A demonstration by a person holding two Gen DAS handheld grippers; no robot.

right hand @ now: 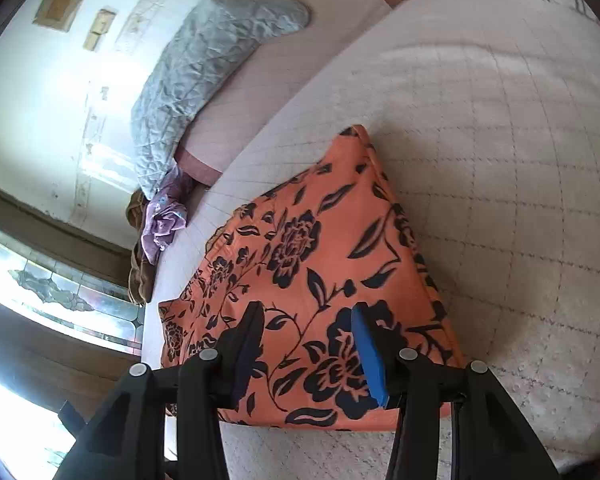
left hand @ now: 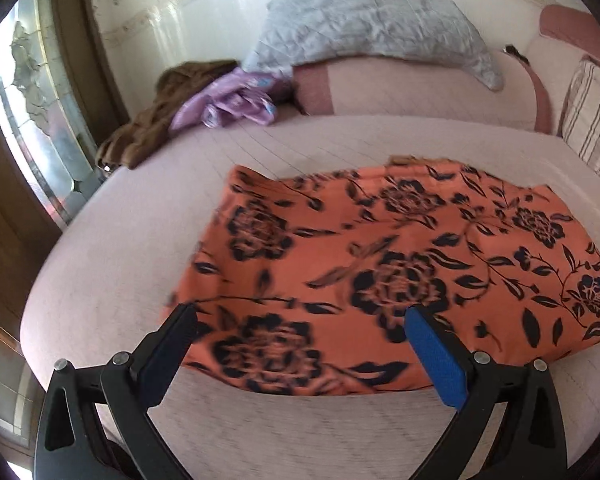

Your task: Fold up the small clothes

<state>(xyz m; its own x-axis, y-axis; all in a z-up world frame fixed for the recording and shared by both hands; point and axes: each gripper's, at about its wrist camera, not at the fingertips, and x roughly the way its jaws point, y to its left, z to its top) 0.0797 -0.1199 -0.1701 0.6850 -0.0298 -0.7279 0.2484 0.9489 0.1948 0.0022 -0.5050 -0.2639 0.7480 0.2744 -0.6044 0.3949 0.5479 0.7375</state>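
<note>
While the orange black-flowered cloth garment (left hand: pixel 380 260) lies partly folded, I hold both grippers (left hand: pixel 300 324) (right hand: pixel 308 332) released; further folds remain.

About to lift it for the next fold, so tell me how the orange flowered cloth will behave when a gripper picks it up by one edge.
The orange cloth will probably go floppy and drape, since it lies flat with soft wrinkles on the bed. It looks thin, so likely light. Folded layers may slide apart if only the top one is pinched.
</note>
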